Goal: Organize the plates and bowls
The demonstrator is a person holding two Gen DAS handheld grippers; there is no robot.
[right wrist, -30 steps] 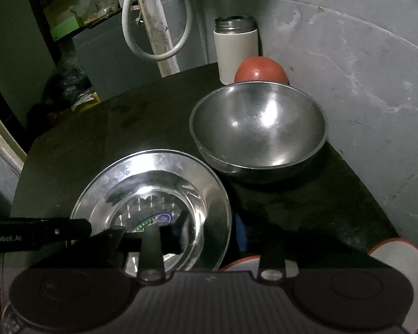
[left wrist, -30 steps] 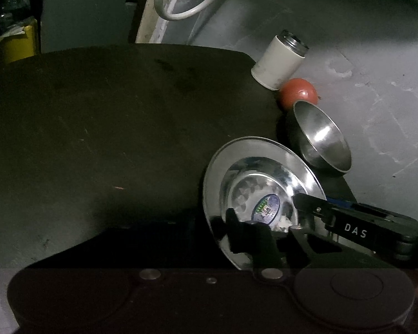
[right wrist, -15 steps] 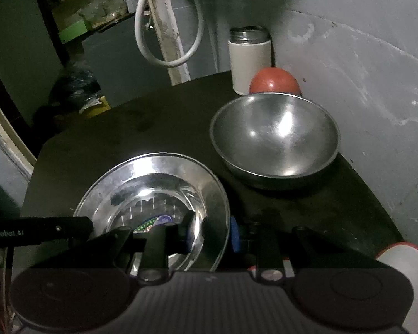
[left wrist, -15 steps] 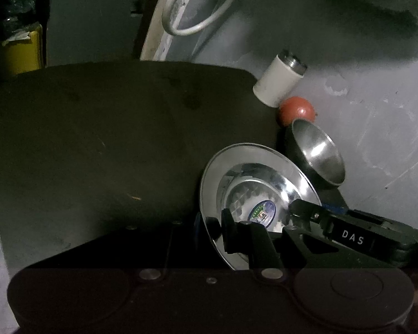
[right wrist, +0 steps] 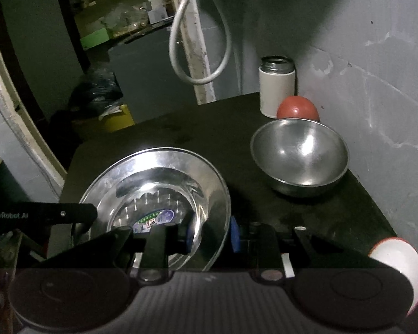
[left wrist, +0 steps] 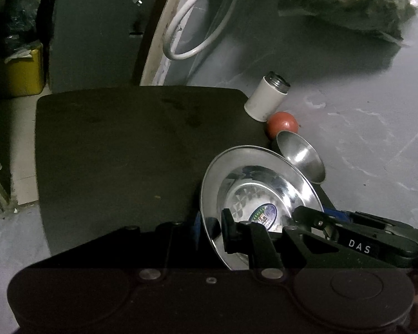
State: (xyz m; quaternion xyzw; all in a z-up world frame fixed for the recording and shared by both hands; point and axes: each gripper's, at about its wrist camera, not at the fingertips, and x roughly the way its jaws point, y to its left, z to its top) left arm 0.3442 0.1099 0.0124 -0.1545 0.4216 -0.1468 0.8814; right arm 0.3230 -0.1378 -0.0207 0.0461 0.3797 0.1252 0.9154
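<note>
Plate (right wrist: 164, 172), steel with a sticker in its well, is held up over the near part of the dark table (left wrist: 119, 150) by both grippers, each clamped on an opposite side of its rim. Right gripper (right wrist: 209, 233) has its jaws nearly closed, one blue pad inside the plate's well and the other outside the rim. Left gripper (left wrist: 211, 231) pinches the other edge the same way, narrowly closed. Just beyond the plate, toward the wall (right wrist: 376, 83), a steel bowl (right wrist: 299, 157) sits upright on the table, apart from the plate. Behind the bowl, touching or nearly touching it, is a red ball (right wrist: 296, 108), and past that stands a white can (right wrist: 277, 89) in the table's far corner. Near the plate, at the table's near edge, part of a white, red-rimmed dish (right wrist: 398, 267) shows.
</note>
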